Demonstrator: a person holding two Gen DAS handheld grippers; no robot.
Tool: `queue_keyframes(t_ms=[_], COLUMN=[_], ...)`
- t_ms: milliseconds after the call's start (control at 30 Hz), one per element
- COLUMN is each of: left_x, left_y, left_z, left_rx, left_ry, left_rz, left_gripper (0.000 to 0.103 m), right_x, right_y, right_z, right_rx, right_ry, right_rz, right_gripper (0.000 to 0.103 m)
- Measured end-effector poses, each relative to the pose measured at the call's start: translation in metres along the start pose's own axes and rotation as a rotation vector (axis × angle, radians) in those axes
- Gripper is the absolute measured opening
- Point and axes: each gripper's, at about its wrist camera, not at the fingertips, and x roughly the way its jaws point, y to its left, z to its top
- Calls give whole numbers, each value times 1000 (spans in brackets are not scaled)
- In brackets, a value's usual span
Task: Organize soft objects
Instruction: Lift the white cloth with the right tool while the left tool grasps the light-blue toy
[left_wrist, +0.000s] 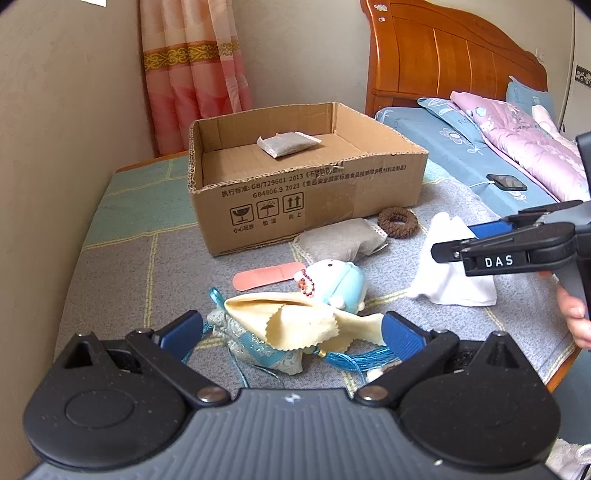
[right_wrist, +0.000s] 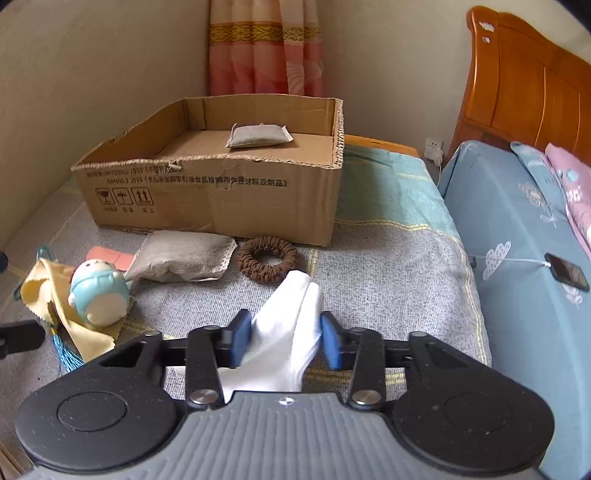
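An open cardboard box (left_wrist: 295, 192) (right_wrist: 207, 199) stands on the blanket with one grey sachet (left_wrist: 286, 144) (right_wrist: 258, 136) inside. In front of it lie a second grey sachet (left_wrist: 340, 240) (right_wrist: 181, 256), a brown scrunchie (left_wrist: 398, 222) (right_wrist: 267, 264), a pink strip (left_wrist: 266, 276), a blue-white plush toy (left_wrist: 336, 280) (right_wrist: 98, 295), a yellow cloth (left_wrist: 295, 321) (right_wrist: 74, 328) over a blue tasselled pouch (left_wrist: 258, 347), and a white cloth (left_wrist: 447, 273) (right_wrist: 288, 332). My left gripper (left_wrist: 293, 336) is open around the yellow cloth and pouch. My right gripper (right_wrist: 286, 339) (left_wrist: 443, 251) is closing on the white cloth, pads touching it.
A wall runs along the left and a pink curtain (left_wrist: 192, 74) hangs behind the box. A bed with blue sheet (right_wrist: 517, 240), wooden headboard (left_wrist: 443, 55) and a charging phone (left_wrist: 506, 182) (right_wrist: 567, 276) is on the right.
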Motion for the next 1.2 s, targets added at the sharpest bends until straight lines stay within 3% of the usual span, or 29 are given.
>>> queue_keyframes(t_ms=[133, 267, 500, 633, 900, 1000, 1100, 1200], left_x=[1, 0, 0, 9, 41, 55, 63, 65], left_y=[-2, -3, -4, -9, -24, -24, -20, -16], left_z=[0, 0, 6, 15, 28, 28, 27, 26], left_rx=[7, 11, 45, 87, 157, 165, 148, 110], left_ry=[3, 4, -10, -15, -2, 31, 66, 83], left_rz=[-1, -1, -5, -14, -74, -78, -97, -119], left_gripper=[102, 102, 102, 102, 102, 96, 83, 83], right_x=[7, 24, 22, 9, 7, 7, 7, 6], right_y=[9, 20, 11, -6, -2, -3, -4, -4], right_z=[4, 5, -11, -27, -35, -37, -38, -39], right_rx=[17, 44, 31, 12, -35, -42, -45, -49], right_ry=[2, 34, 94, 74, 25, 14, 7, -5], right_rz=[-9, -36, -83, -46, -30, -23, -20, -15], right_gripper=[81, 84, 103, 103, 103, 103, 103, 103])
